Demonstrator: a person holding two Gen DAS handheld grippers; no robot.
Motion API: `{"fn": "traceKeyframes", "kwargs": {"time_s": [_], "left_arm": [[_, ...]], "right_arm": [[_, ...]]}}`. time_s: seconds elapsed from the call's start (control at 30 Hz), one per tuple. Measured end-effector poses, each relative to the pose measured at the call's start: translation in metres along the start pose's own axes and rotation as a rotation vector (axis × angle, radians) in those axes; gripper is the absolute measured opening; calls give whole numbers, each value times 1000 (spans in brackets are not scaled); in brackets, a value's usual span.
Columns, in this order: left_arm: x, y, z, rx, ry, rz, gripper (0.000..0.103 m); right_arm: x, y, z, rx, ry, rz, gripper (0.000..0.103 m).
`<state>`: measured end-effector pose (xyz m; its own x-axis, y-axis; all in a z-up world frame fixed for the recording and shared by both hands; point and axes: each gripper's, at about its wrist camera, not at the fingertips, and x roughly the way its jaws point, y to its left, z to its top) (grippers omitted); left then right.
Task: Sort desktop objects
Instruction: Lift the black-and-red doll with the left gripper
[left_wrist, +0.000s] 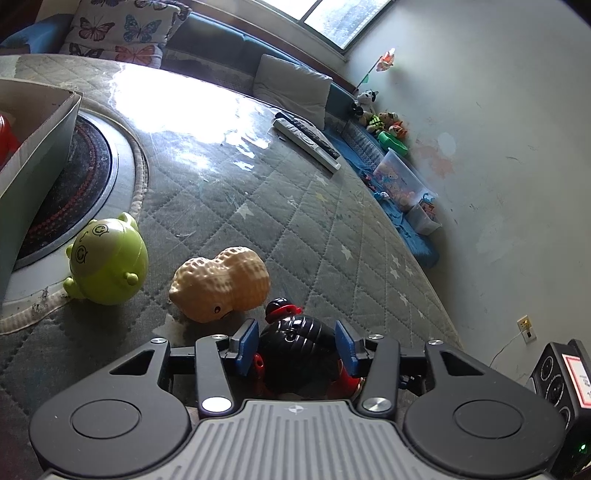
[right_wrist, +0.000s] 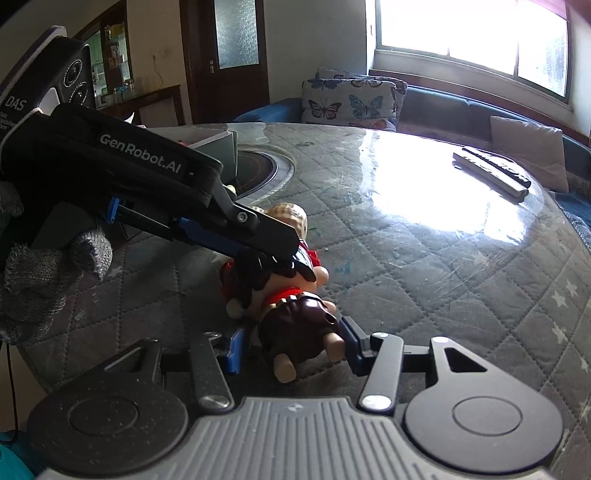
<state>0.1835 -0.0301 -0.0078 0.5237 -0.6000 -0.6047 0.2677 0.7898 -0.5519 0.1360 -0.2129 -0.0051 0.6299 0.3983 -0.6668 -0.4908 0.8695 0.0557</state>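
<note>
doll lying on quilted table | right gripper pads clamp its skirt at 9 and 3 o'clock | left gripper spread wide, straddling its head untouched

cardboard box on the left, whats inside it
Only a red object shows inside the cardboard box, at the left wrist view's edge. The box walls and frame edge hide everything else, so its other contents cannot be told.

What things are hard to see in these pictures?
- Box, left wrist view: cut off by the picture edge, contents mostly hidden.
- Doll face, right wrist view: covered by the left gripper.
- Remotes, both views: buttons too small, with glare nearby.
</note>
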Motion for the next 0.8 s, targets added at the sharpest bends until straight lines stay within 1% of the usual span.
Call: {"fn": "traceKeyframes", "kwargs": {"time_s": [0.07,0.2,0.3,0.43,0.57,0.6,0.63,0.7,0.8], "left_arm": [[-3,0,-2,-1,0,-1,48],[-14,-1,-5,6,-17,11,40],[-23,-1,-8,9,-31,20,35],[-30,4,-11,5,-52,23,35],[-33,10,-13,-14,-32,-3,36],[-32,11,-14,-14,-26,-4,39],[-31,11,-16,-15,-24,-11,40],[-29,12,-17,-20,-18,-21,39],[-29,8,-18,1,-17,-19,40]], "right_arm": [[-3,3,-1,6,-3,4,52],[-11,9,1,5,-19,9,51],[-17,16,6,-19,-38,16,51],[-17,27,13,-51,-39,18,51],[-17,33,9,-60,-20,14,50],[-17,33,8,-58,-13,15,50],[-17,34,6,-55,-9,14,50],[-15,33,3,-55,5,9,51],[-14,33,1,-53,20,17,51]]}}
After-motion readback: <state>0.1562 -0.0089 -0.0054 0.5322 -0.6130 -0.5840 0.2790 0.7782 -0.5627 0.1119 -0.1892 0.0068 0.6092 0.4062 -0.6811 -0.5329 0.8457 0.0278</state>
